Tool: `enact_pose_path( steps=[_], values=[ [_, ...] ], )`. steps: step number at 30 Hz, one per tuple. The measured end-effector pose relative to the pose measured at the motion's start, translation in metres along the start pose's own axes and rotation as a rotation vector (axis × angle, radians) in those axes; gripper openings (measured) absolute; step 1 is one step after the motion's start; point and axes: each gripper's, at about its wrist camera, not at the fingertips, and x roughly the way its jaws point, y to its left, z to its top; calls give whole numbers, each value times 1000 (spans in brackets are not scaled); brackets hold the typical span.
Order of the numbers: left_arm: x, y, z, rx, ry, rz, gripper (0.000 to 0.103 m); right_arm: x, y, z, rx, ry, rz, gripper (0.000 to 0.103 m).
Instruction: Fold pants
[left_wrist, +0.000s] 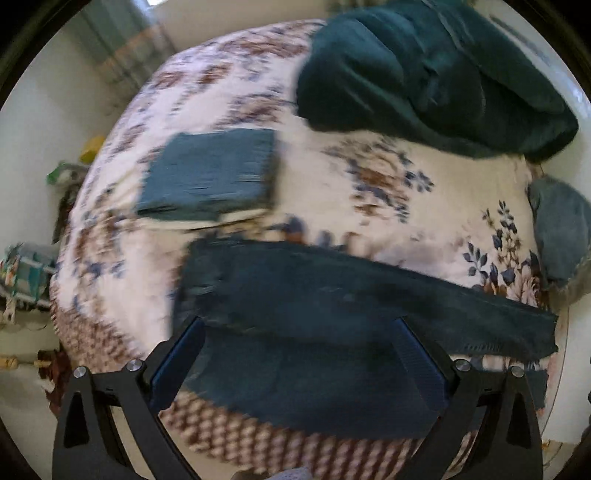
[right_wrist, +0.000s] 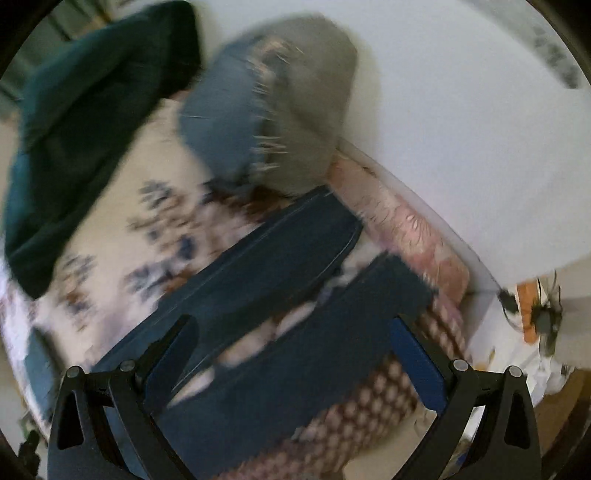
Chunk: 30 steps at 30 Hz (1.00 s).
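Left wrist view puts your left gripper (left_wrist: 299, 325) low over the near edge of the bed (left_wrist: 332, 177), fingers spread wide with nothing between the pads. The dark navy pants (left_wrist: 332, 295) lie flat on the floral sheet just ahead of those fingers, stretched across the frame; the cloth nearest you slips under the finger line, so you cannot see where it ends. Beyond them sits a folded blue garment (left_wrist: 210, 173), its edges smeared by motion blur. A dark green blanket (left_wrist: 424, 74) is heaped at the far side, cut off by the lens rim, and a blue-grey pillow (left_wrist: 561, 229) shows only partly at the right.

Your right gripper (right_wrist: 295, 328) is likewise spread and holding nothing, above the two pant legs, which lie side by side with a strip of sheet showing between them. Everything here is heavily blurred. The hems near the pink mattress edge (right_wrist: 406, 236) are hard to make out.
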Motion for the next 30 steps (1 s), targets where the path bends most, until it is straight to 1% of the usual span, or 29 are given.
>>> enact_pose_path(
  steps=[1,2,3,4,5,7,8,9,10,11,12,13,14,15,17,18,19,21,23,24,25,26,27,28,29,30],
  values=[
    [14,-17,3,15,6,-5,103,20,-4,11,-8,-1,-21,103],
    [29,-34,5,32,14,-12,103,48,-9,27,-21,0,-47,103],
    [47,-56,7,59,31,-21,103,66,-12,35,-28,-1,-64,103],
    [62,-74,7,80,43,-31,103,96,-16,53,-54,1,-87,103],
    [75,-89,8,99,52,-37,103,113,-17,60,-69,2,-107,102],
    [102,-122,7,140,71,-53,103,150,-23,79,-95,6,-106,101],
    [115,-138,4,161,76,-63,103,173,-27,89,-104,36,-95,101],
    [127,-156,7,179,77,-65,103,186,-29,92,-101,57,-79,100],
    [137,-169,7,195,79,-69,103,201,-34,96,-89,87,-51,84],
    [145,-182,7,209,79,-74,103,211,-38,98,-70,102,-4,70],
    [155,-197,6,228,81,-77,103,216,-41,98,-57,99,19,39],
    [161,-207,5,239,82,-78,103,214,-41,97,-61,62,-13,4],
    [166,-215,4,250,84,-80,103,210,-40,96,-80,24,-57,4],
    [172,-226,3,261,84,-82,103,203,-38,94,-85,-18,-65,4],
    [175,-232,2,273,80,-80,103,185,-37,97,-81,-104,-87,3],
    [177,-233,3,276,80,-78,103,179,-38,99,-78,-141,-106,1],
    [178,-231,3,275,79,-75,103,179,-38,104,-77,-156,-121,0],
    [181,-228,6,261,76,-66,103,188,-44,112,-64,-158,-182,0],
    [185,-221,8,239,86,-59,103,203,-48,118,-39,-47,-139,1],
    [187,-216,10,221,94,-56,103,206,-48,117,-32,4,-128,7],
    [187,-210,12,208,100,-58,103,201,-45,112,-23,42,-123,22],
    [186,-204,13,192,101,-56,103,196,-42,108,-17,52,-105,35],
    [183,-193,16,170,96,-50,103,187,-33,99,-8,74,-44,62],
    [180,-186,16,154,97,-50,103,182,-22,90,-4,107,18,82],
    [177,-174,18,133,107,-50,103,181,-10,83,-8,139,57,86],
    [176,-166,23,112,121,-48,103,182,2,77,-16,174,79,87]
  ],
)
